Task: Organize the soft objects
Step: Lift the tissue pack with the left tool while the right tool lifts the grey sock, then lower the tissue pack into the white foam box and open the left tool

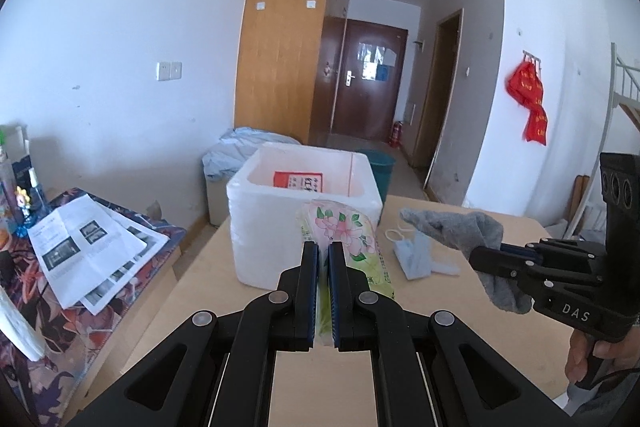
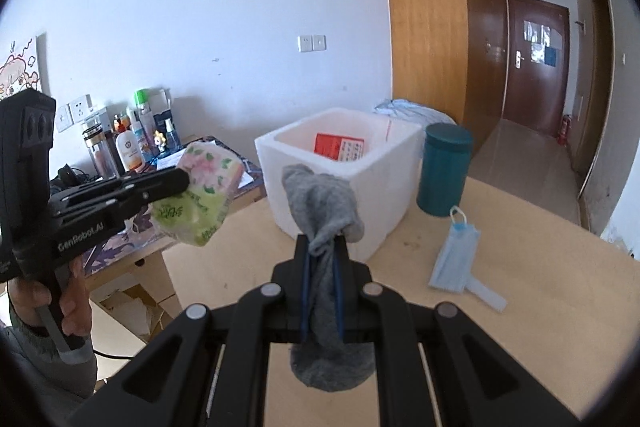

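My left gripper (image 1: 323, 247) is shut on a floral tissue pack (image 1: 340, 231), held above the wooden table (image 1: 460, 327) in front of the white foam box (image 1: 280, 227). In the right wrist view the same pack (image 2: 204, 187) hangs from the left gripper (image 2: 182, 181) at the left. My right gripper (image 2: 322, 241) is shut on a grey sock (image 2: 320, 203), whose ends droop above and below the fingers. The sock (image 1: 460, 227) and the right gripper (image 1: 478, 259) also show at the right of the left wrist view. The open foam box (image 2: 360, 195) holds a red card (image 2: 340, 147).
A blue face mask (image 2: 456, 255) lies on the table right of the box, beside a teal canister (image 2: 442, 171). A low desk (image 1: 100, 287) at the left carries papers, bottles and a figurine. A wooden wardrobe (image 1: 288, 27) and a hallway lie behind.
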Available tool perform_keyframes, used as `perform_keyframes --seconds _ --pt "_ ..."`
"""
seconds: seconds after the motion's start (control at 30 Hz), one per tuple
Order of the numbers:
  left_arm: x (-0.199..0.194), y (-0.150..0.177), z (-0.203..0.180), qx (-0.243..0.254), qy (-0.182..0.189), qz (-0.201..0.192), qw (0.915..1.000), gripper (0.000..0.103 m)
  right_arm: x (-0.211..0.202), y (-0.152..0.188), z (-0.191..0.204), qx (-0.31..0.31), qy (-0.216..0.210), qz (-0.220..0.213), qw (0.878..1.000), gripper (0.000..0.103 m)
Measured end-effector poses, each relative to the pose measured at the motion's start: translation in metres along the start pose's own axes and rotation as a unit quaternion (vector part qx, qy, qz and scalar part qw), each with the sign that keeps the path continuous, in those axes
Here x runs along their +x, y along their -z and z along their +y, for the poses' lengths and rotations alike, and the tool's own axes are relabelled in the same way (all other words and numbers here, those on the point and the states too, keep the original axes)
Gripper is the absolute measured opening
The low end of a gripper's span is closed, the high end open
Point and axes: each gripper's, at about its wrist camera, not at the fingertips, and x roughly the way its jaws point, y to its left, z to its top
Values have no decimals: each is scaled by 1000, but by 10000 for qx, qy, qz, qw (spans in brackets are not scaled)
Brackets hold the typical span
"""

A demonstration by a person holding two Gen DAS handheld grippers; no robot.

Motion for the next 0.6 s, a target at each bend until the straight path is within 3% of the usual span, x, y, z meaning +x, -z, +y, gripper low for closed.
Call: perform_keyframes --seconds 0.27,0.6 --pt "5 -20 3 -6 -1 -250 9997 6 11 -30 5 -102 -11 -102 9999 13" --pt "31 -40 8 -6 -77 -223 9997 6 34 -51 -3 -161 -4 -84 9998 13"
